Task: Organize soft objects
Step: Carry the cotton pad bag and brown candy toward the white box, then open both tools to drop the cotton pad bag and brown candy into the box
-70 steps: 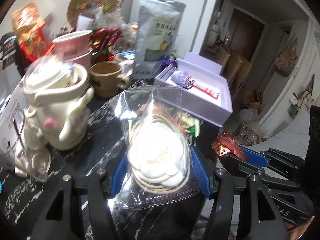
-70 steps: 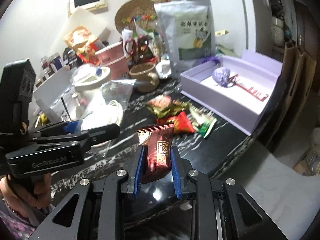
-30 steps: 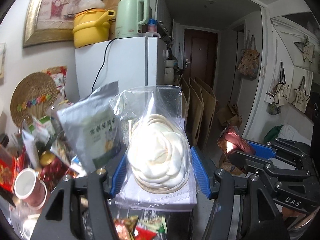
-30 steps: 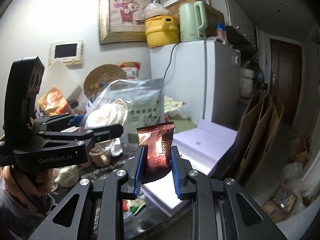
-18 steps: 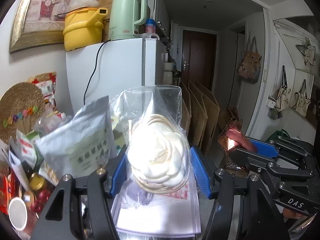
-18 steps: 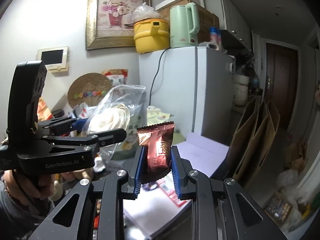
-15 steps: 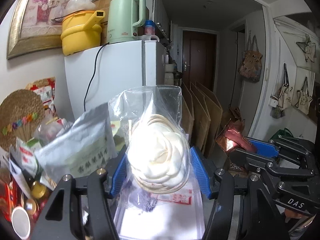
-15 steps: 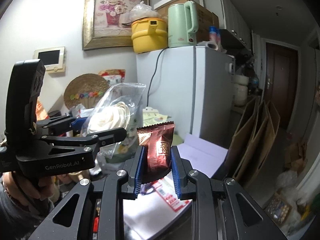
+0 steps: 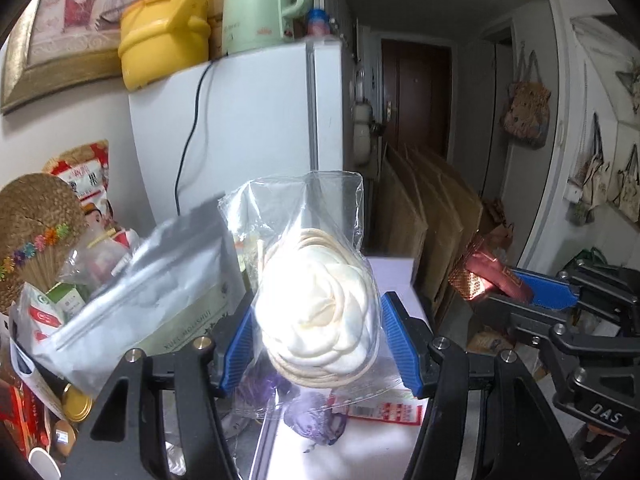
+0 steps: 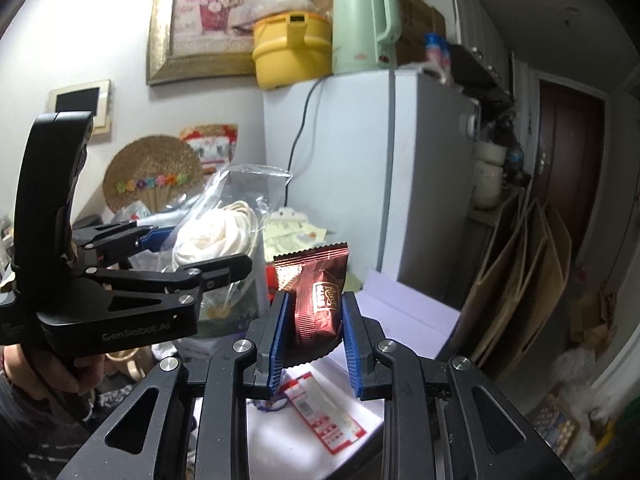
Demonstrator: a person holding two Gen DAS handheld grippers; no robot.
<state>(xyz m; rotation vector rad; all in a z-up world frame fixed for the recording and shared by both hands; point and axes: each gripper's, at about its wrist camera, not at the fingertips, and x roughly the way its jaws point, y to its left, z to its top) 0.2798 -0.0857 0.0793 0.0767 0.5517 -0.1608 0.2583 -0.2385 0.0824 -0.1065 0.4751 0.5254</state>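
Note:
My left gripper (image 9: pixel 320 340) is shut on a clear plastic bag holding a white fabric flower (image 9: pixel 316 308), held up in the air above the lilac box (image 9: pixel 360 448). The bag also shows in the right wrist view (image 10: pixel 216 236). My right gripper (image 10: pixel 314 336) is shut on a dark red candy wrapper (image 10: pixel 318 296), also held in the air over the lilac box (image 10: pixel 404 312). The candy shows at the right of the left wrist view (image 9: pixel 488 276). A purple pouch (image 9: pixel 316 420) with a red tag lies in the box.
A silver foil pouch (image 9: pixel 132 300) stands left of the box among jars and packets. A white fridge (image 9: pixel 248 132) stands behind, with a yellow pot (image 9: pixel 160 44) and green kettle (image 9: pixel 260 4) on top. Cardboard sheets (image 9: pixel 432 240) lean by the dark door.
Both grippers have lifted their items off the black tabletop and carried them right to above the lilac box. In the last half second both tilted down slightly toward the box.

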